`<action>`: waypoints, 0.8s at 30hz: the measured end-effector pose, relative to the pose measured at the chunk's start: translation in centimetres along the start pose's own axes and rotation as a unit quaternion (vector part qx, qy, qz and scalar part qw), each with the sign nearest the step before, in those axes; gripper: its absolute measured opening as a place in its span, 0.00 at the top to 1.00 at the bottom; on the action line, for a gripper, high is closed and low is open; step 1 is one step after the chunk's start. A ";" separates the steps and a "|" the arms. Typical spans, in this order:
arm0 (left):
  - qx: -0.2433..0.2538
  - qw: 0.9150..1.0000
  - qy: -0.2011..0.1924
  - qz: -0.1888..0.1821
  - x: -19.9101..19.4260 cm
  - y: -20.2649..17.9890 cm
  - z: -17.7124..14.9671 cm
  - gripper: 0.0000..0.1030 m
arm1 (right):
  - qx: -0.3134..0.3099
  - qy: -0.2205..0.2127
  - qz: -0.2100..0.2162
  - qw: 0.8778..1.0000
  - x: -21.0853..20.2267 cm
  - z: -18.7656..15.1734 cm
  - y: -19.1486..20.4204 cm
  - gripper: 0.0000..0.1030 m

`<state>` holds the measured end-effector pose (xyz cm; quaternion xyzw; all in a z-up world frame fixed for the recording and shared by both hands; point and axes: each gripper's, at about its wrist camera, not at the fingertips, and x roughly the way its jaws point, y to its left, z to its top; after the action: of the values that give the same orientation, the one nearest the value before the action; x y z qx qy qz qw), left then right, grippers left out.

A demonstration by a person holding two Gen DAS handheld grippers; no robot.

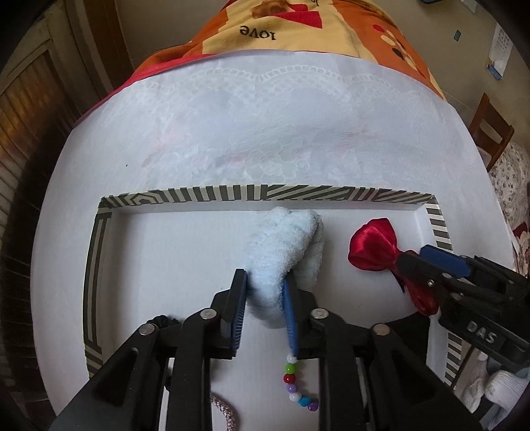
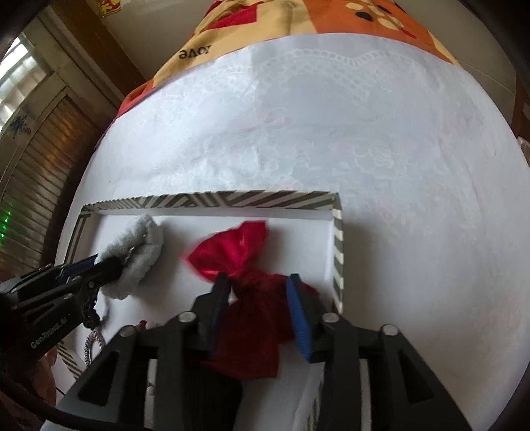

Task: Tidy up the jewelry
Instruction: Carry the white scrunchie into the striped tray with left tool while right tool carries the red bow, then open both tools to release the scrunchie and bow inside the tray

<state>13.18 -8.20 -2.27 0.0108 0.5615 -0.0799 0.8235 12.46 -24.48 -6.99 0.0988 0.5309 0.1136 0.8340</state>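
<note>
1. jewelry tray (image 1: 99,252), a shallow white box with a black-and-white striped rim, lies on the white lace cloth (image 1: 251,132) that covers the worktop; a bright printed cover (image 1: 298,30) hangs past the far edge.
2. pale blue fluffy scrunchie (image 1: 281,245) sits inside the tray near its far wall, one end between the pads of the left tongs (image 1: 265,291).
3. red satin bow (image 2: 238,255) lies in the tray's right part, its knot between the pads of the right tongs (image 2: 258,291).
4. left tongs stand part open; the pads touch the scrunchie's sides, but whether they press it i cannot tell.
5. right tongs stand fairly wide, a pad on either side of the bow; grip cannot be told.
6. string of coloured beads (image 1: 294,384) lies on the tray floor beneath the left tongs, next to a pink braided band (image 1: 225,411) and a black hair tie (image 1: 162,320).
</note>
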 end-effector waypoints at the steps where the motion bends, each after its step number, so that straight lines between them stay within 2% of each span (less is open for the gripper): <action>1: -0.004 1.000 0.000 -0.004 -0.1 0.2 0.0 0.85 | 0.002 -0.003 0.003 1.000 -0.4 -0.1 0.0 0.53; 4: -0.025 0.999 -0.013 -0.018 -1.4 1.4 -0.4 0.77 | 0.018 -0.030 0.020 0.999 -2.7 -0.8 -0.2 0.47; 6: -0.035 0.999 -0.020 -0.023 -2.7 2.1 -0.6 0.74 | 0.025 -0.042 0.025 0.999 -4.1 -1.3 -0.3 0.41; 11: -0.032 0.999 -0.026 -0.019 -5.0 2.2 -2.0 0.71 | 0.031 -0.071 0.033 0.996 -8.2 -3.3 -0.4 0.36; 24: -0.037 0.998 -0.017 -0.039 -8.6 0.1 -6.7 0.71 | 0.025 -0.086 0.026 0.996 -13.9 -9.9 -0.5 0.34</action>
<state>3.97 -6.35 3.18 -0.0427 0.5500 -0.0914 0.8290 -2.20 -28.62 0.77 0.1427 0.4573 0.1125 0.8706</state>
